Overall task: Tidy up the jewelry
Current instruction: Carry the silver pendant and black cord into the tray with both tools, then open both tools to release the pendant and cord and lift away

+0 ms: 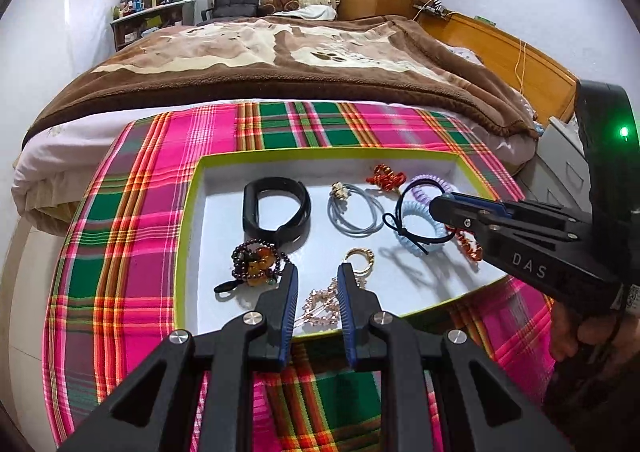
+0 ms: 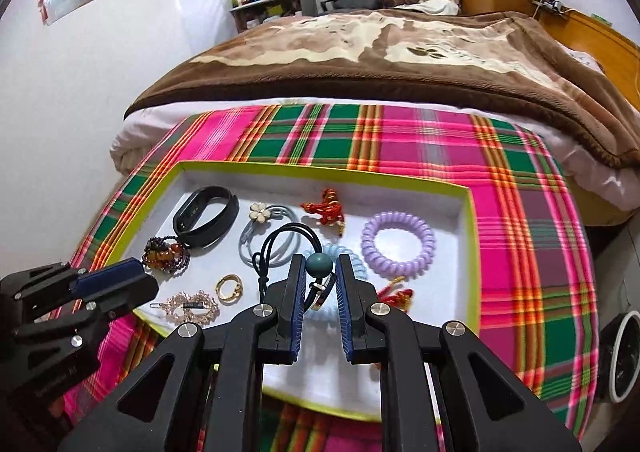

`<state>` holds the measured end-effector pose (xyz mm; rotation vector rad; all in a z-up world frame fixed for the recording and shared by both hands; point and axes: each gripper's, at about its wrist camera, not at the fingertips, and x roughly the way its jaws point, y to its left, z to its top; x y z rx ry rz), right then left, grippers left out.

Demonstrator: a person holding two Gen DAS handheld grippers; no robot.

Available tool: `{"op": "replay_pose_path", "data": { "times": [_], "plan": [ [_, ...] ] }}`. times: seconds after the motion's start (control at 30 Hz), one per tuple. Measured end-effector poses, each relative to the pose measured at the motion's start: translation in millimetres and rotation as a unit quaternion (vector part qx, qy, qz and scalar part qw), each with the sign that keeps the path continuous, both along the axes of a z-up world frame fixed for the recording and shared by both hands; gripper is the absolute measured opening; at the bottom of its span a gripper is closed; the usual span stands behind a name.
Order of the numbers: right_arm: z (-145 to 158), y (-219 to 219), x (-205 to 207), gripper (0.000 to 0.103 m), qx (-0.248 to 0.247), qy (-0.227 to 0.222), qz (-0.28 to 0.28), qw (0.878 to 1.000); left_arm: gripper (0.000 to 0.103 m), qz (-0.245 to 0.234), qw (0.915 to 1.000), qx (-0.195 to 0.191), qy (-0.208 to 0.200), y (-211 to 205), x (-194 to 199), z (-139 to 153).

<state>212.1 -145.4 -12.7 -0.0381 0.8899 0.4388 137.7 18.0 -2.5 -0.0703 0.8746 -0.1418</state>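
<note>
Bedroom; plaid cloth (image 2: 420,140) over the bench at the bed's foot, carrying a green-rimmed tray (image 2: 320,171) of jewelry. Right claw (image 2: 319,264), narrowly parted, brackets the teal bead (image 2: 319,263) of a black cord necklace (image 2: 280,240) above the blue coil tie (image 2: 356,266); contact uncertain, cord loop trailing away from it. Left claw (image 1: 316,272), similarly narrow and empty, hovers over the pink hair clip (image 1: 320,306) near the tray's front rim; open floor lies between items.

Both wrist cameras close above shared tray (image 1: 192,212), facing bed (image 2: 360,52)
</note>
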Motion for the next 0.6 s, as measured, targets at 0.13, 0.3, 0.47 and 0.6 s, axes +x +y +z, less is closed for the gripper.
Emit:
{"op": "replay_pose_path", "data": {
  "times": [0.13,0.3,0.47,0.6],
  "plan": [
    [-6,8,6,0.016,-0.005,0.010,0.007,1.000,0.021,0.001,1.0000,-0.004,0.004,2,2,-3],
    [-13,12,12,0.016,-0.018,0.015,0.003,1.000,0.022,0.003,1.0000,0.001,0.004,2,3,-5],
    [-13,15,11,0.018,-0.025,0.004,0.002,1.000,0.027,0.010,0.9999,0.011,0.002,3,3,-5],
    [-11,16,9,0.026,-0.031,-0.008,-0.003,0.999,0.028,0.011,0.9999,0.010,0.001,4,3,-4]
  ]
}}
